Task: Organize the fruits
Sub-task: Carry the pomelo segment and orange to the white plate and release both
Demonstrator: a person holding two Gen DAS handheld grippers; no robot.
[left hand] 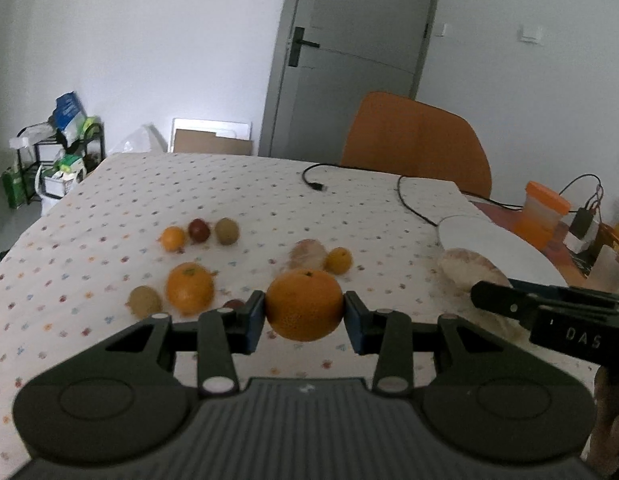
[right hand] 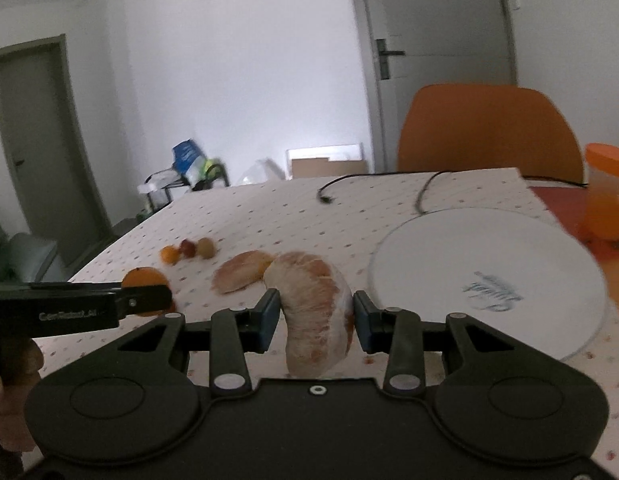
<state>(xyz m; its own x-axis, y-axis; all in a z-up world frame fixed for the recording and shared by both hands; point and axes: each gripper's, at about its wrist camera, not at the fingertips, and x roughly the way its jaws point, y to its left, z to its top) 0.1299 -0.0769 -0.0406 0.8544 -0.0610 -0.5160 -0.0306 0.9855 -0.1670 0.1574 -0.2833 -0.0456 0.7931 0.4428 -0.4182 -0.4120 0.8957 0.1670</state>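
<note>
Here we see the left gripper (left hand: 304, 314) with jaws closed on a round, dimpled orange (left hand: 304, 305). The right gripper (right hand: 314, 314) has its jaws clamped on a pale, peeled pomelo segment (right hand: 315, 312), left of the white plate (right hand: 489, 280) on the counter (left hand: 237, 196).

Orange (left hand: 304, 305): dimpled, slightly glossy rind, sitting between blue rubbery-looking pads (left hand: 254, 322) of the matt black plastic left gripper (left hand: 304, 316). Peeled pomelo segment (right hand: 318, 312): pale, fibrous, matt membrane. Tablecloth (left hand: 249, 196): quilted cloth, dotted print, covering the tabletop. Plate (right hand: 489, 280): smooth, glossy white ceramic look.
</note>
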